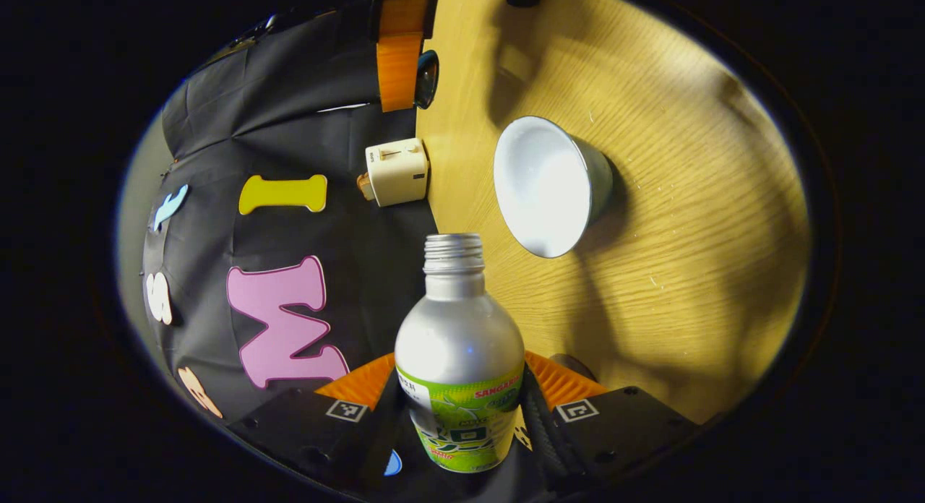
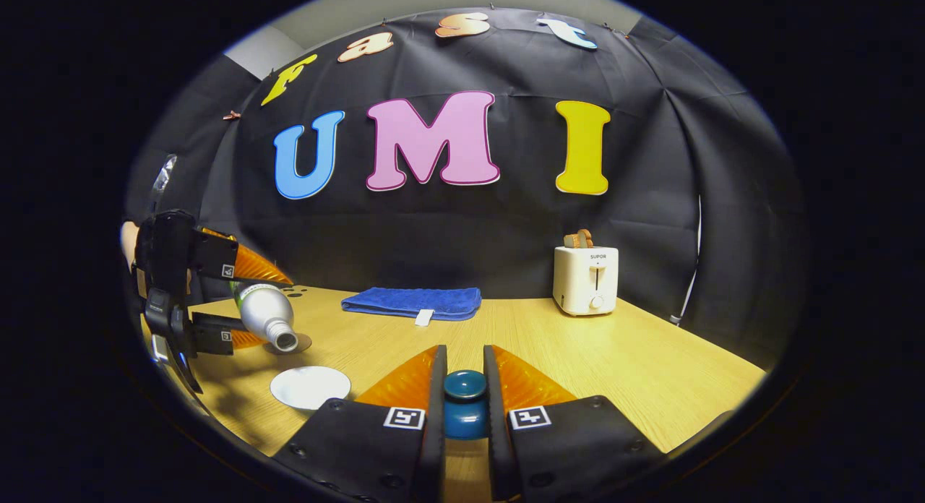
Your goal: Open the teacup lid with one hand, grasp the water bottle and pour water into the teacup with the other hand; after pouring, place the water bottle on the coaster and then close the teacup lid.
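From where I sit, the water bottle [image 1: 459, 351] is clamped between both orange fingers of my left gripper [image 1: 462, 387], silver body with a green label, its threaded neck uncapped. In the right gripper view I see that same bottle [image 2: 265, 313] tipped well over, mouth pointing down and toward the teacup [image 2: 310, 387], though I cannot make out any water leaving it. The left gripper [image 2: 242, 304] shows there at the far left, with part of a hand behind it.

The teacup [image 1: 549, 185] stands open on the wooden table [image 1: 686, 272], white inside with a thin dark rim; I cannot tell whether it holds water. My right gripper [image 2: 465, 387] is closed on the teacup lid [image 2: 465, 402], a dark blue piece pinched by its round knob between both fingers, held above the table and near the cup.

A brownish round disc [image 2: 289, 342], probably the coaster, lies just behind the bottle's mouth. Further back lie a folded blue towel [image 2: 412, 301] and a white toaster [image 2: 585, 279] by the black backdrop [image 2: 650, 163].
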The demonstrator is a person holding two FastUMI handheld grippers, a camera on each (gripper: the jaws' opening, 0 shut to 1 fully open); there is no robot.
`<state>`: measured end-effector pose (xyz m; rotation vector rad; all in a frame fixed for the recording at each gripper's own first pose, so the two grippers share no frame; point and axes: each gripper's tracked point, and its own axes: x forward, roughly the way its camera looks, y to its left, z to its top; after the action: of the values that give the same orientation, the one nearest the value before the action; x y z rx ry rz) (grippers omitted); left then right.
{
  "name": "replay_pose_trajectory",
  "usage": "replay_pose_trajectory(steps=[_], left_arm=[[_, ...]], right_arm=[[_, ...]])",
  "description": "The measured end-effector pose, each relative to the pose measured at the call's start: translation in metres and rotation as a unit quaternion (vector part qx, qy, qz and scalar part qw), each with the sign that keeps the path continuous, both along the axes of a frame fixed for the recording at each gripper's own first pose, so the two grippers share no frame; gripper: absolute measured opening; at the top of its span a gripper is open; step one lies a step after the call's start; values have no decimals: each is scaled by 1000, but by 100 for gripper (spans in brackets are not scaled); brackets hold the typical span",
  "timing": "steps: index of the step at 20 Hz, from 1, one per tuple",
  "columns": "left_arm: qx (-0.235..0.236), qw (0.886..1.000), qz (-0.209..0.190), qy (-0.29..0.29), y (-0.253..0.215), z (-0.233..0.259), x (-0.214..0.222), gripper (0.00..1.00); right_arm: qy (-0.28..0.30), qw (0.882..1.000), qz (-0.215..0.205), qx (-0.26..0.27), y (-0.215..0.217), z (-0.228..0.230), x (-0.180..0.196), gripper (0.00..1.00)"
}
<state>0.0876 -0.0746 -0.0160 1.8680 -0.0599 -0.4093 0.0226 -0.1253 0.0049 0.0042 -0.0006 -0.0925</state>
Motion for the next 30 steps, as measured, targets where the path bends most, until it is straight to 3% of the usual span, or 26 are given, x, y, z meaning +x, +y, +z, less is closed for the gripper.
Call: replay_pose_trajectory(steps=[30], left_arm=[[132, 991, -18, -23, 1, 22, 9, 79]], right_arm=[[-1, 1000, 1, 0, -1, 1, 1, 28]])
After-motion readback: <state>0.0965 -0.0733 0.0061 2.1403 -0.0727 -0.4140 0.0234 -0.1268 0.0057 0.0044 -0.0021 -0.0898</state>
